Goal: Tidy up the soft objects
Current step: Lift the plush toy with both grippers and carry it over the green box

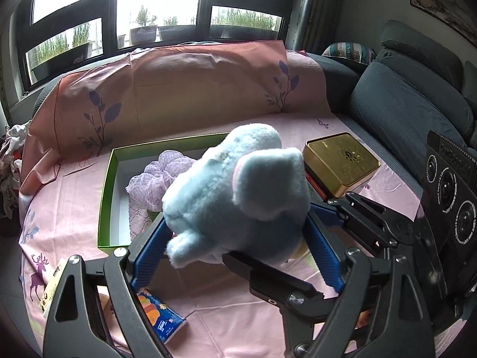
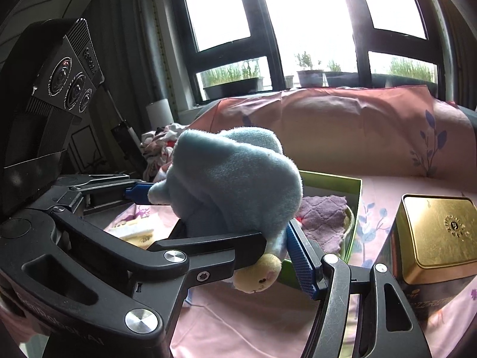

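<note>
Plush toy, light blue, is held in the air above the pink sheet, between the two claws. Left claw is clamped on its lower body, one blue pad pressed against each flank. Right claw is clamped on the same toy from the other side, with a black finger across its underside. Long axis of the toy runs from the claws up and away toward the green box; its rounded upper end points at the window, and its yellow end hangs down near the right claw. Green box lies open on the sheet just beyond the toy and contains purple cloth. Gold tin stands beside the box.
</note>
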A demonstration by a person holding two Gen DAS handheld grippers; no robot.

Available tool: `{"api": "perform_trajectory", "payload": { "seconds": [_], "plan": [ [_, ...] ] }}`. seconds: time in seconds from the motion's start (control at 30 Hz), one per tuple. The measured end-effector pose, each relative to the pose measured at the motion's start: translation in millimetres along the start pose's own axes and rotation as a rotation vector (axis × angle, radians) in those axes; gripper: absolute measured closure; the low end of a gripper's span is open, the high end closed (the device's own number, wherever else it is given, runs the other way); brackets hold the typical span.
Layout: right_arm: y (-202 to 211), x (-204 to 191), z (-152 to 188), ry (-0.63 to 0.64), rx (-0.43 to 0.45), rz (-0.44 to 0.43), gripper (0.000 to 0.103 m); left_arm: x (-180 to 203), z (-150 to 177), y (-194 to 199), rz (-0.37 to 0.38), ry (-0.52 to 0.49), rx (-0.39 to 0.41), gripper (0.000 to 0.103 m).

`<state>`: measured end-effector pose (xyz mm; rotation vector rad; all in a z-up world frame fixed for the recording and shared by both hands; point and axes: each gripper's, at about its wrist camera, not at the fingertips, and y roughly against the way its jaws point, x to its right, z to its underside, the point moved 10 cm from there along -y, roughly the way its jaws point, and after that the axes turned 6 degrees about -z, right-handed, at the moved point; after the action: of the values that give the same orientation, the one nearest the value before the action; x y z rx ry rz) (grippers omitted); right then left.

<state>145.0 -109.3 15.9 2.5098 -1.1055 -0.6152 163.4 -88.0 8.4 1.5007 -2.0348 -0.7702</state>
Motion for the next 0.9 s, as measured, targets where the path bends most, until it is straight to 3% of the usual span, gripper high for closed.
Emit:
{"api": "perform_trajectory", "payload": {
  "seconds": [0.3, 0.47, 0.9],
  "plan": [
    [-37.0, 20.5, -36.3, -0.002, -0.012, 0.042, 0.037, -30.8, -44.2, -32.4, 0.059, 0.079, -0.063, 0.016],
    [-62.7, 29.7, -49.2, -0.009, -0.039, 0.042, 0.038, -49.0, -60.4, -51.9, 0.034, 0.109, -0.079, 0.016],
    [-129.7, 60.5, -6.9, -0.093, -0.184, 0.04, 0.043, -79.4, -30.7, -135.2, -0.027, 0.189, -0.22, 0.016]
  ]
}}
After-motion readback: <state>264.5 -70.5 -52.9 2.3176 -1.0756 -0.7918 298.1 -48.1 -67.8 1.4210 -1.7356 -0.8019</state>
